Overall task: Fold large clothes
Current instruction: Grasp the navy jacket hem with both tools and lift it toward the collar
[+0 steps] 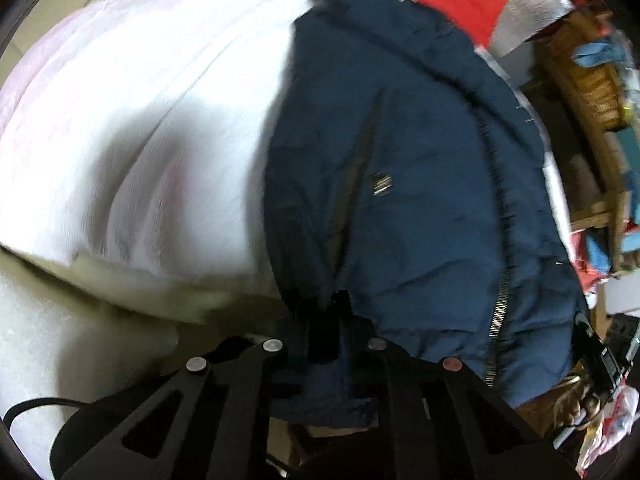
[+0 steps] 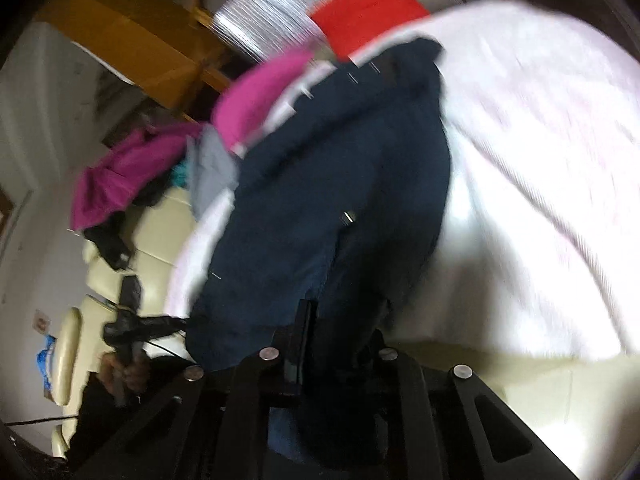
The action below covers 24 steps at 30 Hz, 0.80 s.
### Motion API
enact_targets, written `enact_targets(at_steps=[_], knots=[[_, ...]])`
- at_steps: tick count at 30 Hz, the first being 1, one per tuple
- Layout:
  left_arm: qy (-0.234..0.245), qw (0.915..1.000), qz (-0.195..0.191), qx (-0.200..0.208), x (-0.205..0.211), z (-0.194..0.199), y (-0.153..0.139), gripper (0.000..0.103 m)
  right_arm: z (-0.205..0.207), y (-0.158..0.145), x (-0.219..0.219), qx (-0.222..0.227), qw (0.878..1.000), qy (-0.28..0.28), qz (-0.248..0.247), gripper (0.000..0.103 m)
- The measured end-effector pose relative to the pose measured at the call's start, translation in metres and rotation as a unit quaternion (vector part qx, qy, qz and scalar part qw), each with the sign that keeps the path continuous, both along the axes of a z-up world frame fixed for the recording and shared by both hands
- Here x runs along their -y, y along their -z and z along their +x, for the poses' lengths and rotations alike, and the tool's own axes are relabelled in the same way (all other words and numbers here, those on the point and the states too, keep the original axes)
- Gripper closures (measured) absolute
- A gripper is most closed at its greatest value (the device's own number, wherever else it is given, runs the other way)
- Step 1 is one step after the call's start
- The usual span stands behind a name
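While blurred, both seem clamped | left hand-held gripper, right hand-held gripper | puffy navy jacket hem

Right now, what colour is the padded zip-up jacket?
Dark navy blue jacket, clearest in the left wrist view.

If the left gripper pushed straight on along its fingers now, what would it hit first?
The navy jacket itself: the left gripper is already shut on its hem, and the jacket's body fills the line ahead. The white blanket lies off to one side, probably missed.
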<state>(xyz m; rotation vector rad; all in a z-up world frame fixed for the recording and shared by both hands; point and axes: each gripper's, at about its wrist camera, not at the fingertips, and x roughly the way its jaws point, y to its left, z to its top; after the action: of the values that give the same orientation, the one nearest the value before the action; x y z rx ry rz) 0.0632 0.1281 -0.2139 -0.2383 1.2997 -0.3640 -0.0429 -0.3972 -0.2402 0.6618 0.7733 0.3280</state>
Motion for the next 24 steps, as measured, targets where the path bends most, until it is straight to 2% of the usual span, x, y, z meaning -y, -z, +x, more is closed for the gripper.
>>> enact_targets(at_steps=[3, 5, 6, 7, 10, 11, 12, 13, 14, 16, 22, 24], knots=[[0.007, 1.0, 0.003, 0.001, -0.001, 0.0, 0.004, 0.091, 0.005, 0.013, -0.001, -0.03, 0.999, -0.006, 0.01, 0.083], [0.0, 0.9995, 0.01, -0.029, -0.009, 0.014, 0.017, 0.08, 0.008, 0.033, 0.003, -0.073, 0.997, -0.001, 0.033, 0.079], [-0.002, 0.9991, 0.011, -0.04, -0.011, 0.016, 0.023, 0.068, 0.008, 0.042, 0.006, -0.084, 0.996, 0.001, 0.042, 0.076], [-0.004, 0.9989, 0.011, -0.046, -0.01, 0.016, 0.028, 0.063, 0.007, 0.051, 0.008, -0.091, 0.995, 0.001, 0.049, 0.073], [-0.002, 0.9985, -0.009, -0.054, -0.007, 0.017, 0.036, 0.065, 0.012, 0.071, 0.006, -0.126, 0.989, -0.006, 0.073, 0.049], [-0.001, 0.9985, -0.016, -0.052, -0.004, 0.019, 0.035, 0.065, 0.011, 0.075, 0.006, -0.128, 0.988, -0.004, 0.08, 0.049], [0.001, 0.9987, -0.022, -0.047, -0.002, 0.019, 0.033, 0.071, 0.011, 0.075, 0.004, -0.127, 0.988, -0.006, 0.083, 0.049], [0.005, 0.9988, -0.026, -0.042, -0.002, 0.018, 0.028, 0.088, 0.011, 0.074, 0.003, -0.125, 0.989, -0.009, 0.075, 0.061], [0.008, 0.999, -0.027, -0.034, -0.002, 0.018, 0.022, 0.091, 0.011, 0.07, 0.002, -0.121, 0.99, -0.011, 0.068, 0.078], [0.017, 0.999, -0.038, -0.014, 0.0, 0.018, 0.006, 0.092, 0.013, 0.056, 0.003, -0.106, 0.992, -0.015, 0.062, 0.084], [0.023, 0.9943, -0.092, 0.048, 0.001, 0.032, -0.056, 0.095, 0.026, -0.017, 0.007, -0.002, 0.999, -0.016, 0.047, 0.089], [0.024, 0.9916, -0.108, 0.067, 0.001, 0.042, -0.078, 0.095, 0.035, -0.032, 0.012, 0.018, 0.999, -0.01, 0.046, 0.09]])
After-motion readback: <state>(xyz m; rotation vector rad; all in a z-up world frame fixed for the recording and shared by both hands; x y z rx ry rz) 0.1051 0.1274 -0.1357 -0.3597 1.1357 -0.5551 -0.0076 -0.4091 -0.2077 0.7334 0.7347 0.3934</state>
